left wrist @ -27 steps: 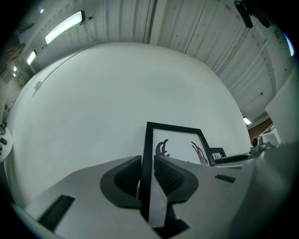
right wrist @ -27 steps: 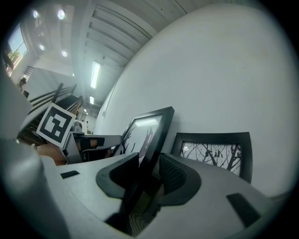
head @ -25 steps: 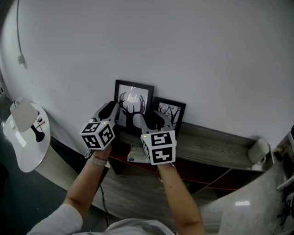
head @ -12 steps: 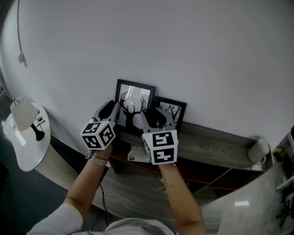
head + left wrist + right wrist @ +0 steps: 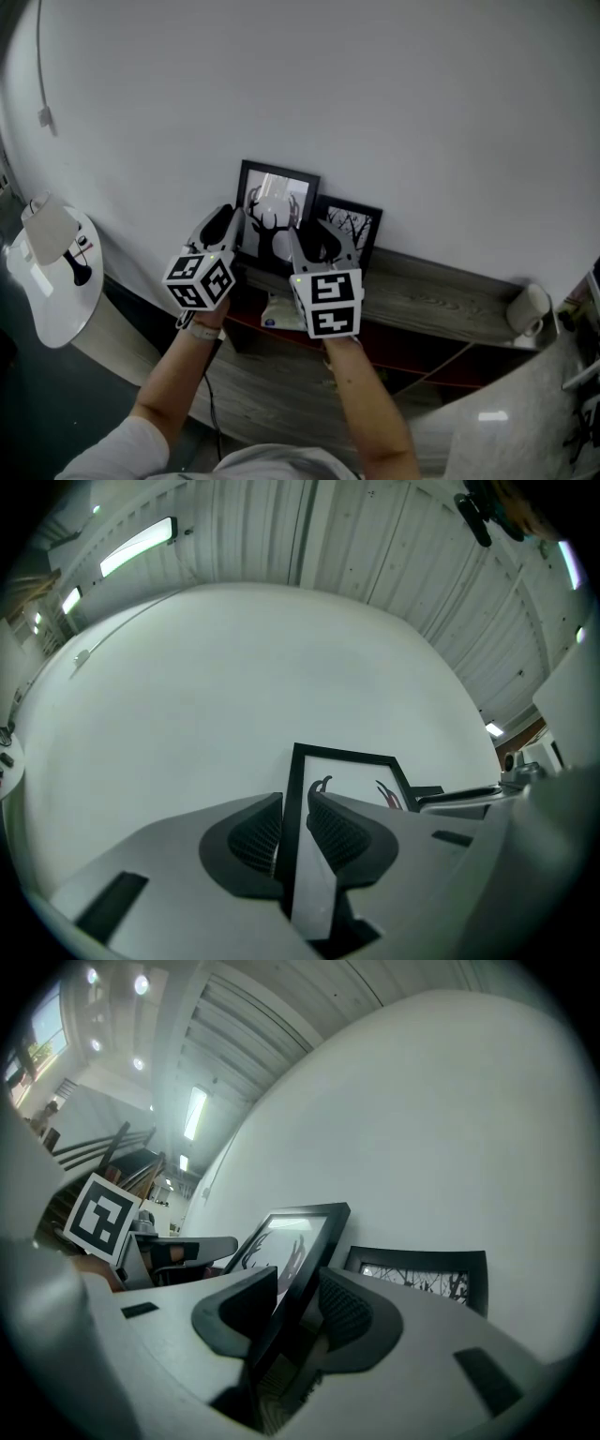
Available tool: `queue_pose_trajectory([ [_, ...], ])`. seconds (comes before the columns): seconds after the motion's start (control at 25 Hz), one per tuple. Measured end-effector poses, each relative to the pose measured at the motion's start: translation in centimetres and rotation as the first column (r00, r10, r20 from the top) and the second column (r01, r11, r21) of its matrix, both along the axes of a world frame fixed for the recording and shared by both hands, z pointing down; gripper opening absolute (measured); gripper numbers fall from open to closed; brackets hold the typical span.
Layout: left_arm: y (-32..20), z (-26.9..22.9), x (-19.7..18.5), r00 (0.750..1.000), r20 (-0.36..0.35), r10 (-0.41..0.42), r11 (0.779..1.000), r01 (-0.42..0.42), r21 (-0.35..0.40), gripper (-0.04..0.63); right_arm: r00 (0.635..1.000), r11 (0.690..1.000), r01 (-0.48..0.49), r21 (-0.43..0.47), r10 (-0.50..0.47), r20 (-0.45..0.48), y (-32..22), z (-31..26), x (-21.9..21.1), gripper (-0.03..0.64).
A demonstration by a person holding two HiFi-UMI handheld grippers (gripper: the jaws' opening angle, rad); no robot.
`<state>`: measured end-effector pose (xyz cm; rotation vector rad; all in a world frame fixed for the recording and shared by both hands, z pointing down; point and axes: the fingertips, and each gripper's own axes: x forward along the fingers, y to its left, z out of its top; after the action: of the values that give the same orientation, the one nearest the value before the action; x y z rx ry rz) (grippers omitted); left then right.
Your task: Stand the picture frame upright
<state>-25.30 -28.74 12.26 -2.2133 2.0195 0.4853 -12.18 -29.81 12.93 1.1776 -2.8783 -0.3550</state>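
Currently the left tongs (image 5: pixel 293 810) and right tongs (image 5: pixel 298 1294) each clamp one side edge of the deer picture frame (image 5: pixel 277 202). Judged purpose: the two-sided hold steadies it near-upright against the wall (image 5: pixel 394 112).

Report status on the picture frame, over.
Left gripper shut on deer frame, left edge; right gripper shut on right edge. Frame nearly upright by wall. Tree frame close at right.

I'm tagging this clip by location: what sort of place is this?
Probably a mock living-room corner in an industrial hall: a wooden shelf with a picture frame against a white wall, under a ribbed metal ceiling with strip lights.
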Motion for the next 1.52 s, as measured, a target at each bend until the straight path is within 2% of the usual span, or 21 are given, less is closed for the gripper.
queue_pose_trajectory([
  [0.24, 0.8, 0.1, 0.5, 1.0, -0.002, 0.016, 1.0, -0.016, 0.002, 0.078, 1.0, 1.0, 0.002, -0.004, -0.002, 0.003, 0.7, 0.2, 0.4, 0.138],
  [0.52, 3.0, 0.4, 2.2, 0.998, 0.032, 0.045, 0.999, -0.046, 0.014, 0.077, 1.0, 1.0, 0.012, -0.009, -0.012, 0.026, 2.7, 0.5, 2.3, 0.126],
  [0.8, 5.6, 1.2, 4.7, 0.993, 0.043, 0.111, 0.994, -0.111, 0.009, 0.071, 0.998, 0.998, 0.066, 0.014, -0.066, 0.015, 6.0, 1.9, 3.8, 0.057],
  [0.92, 6.8, 2.0, 6.3, 0.985, 0.068, 0.156, 0.988, -0.156, -0.005, 0.036, 0.997, 0.997, 0.08, 0.015, -0.081, 0.01, 7.1, 3.1, 4.5, 0.045],
  [1.12, 9.0, 4.2, 8.8, 0.972, 0.116, 0.202, 0.979, -0.198, -0.046, 0.018, 0.994, 0.996, 0.086, 0.038, -0.088, 0.068, 8.7, 4.0, 6.1, 0.035],
  [1.52, 12.7, 9.3, 11.8, 0.95, 0.096, 0.297, 0.948, -0.281, -0.15, 0.015, 0.991, 0.995, 0.102, -0.001, -0.102, 0.091, 12.1, 8.2, 9.1, 0.035],
])
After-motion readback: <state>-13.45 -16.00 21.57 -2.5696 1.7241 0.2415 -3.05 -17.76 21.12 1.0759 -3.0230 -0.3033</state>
